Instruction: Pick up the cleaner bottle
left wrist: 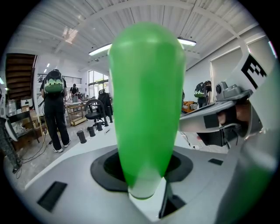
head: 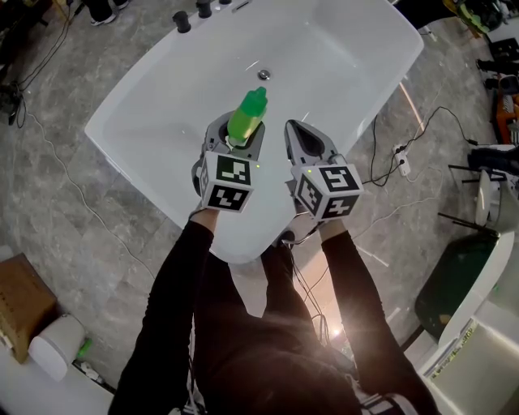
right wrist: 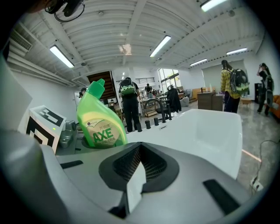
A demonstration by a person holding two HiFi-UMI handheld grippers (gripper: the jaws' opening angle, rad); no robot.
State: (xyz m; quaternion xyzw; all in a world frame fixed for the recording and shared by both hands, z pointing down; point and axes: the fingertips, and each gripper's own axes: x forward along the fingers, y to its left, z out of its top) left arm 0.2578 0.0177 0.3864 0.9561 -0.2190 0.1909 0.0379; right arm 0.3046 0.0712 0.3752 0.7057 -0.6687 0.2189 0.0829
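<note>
A green cleaner bottle (head: 247, 116) with a green cap stands upright between the jaws of my left gripper (head: 237, 136), which is shut on its lower part. It hangs over the white bathtub (head: 340, 57). In the left gripper view the bottle (left wrist: 146, 100) fills the middle, narrow side on. The right gripper view shows its labelled face (right wrist: 100, 120) to the left. My right gripper (head: 293, 127) is beside the bottle on the right, apart from it, its jaws closed to a point with nothing in them (right wrist: 135, 175).
Dark taps (head: 190, 16) sit on the tub's far rim. Cables and a power strip (head: 397, 158) lie on the grey floor to the right. A cardboard box (head: 20, 304) and a white canister (head: 57, 344) stand at lower left. People stand in the background (left wrist: 54, 109).
</note>
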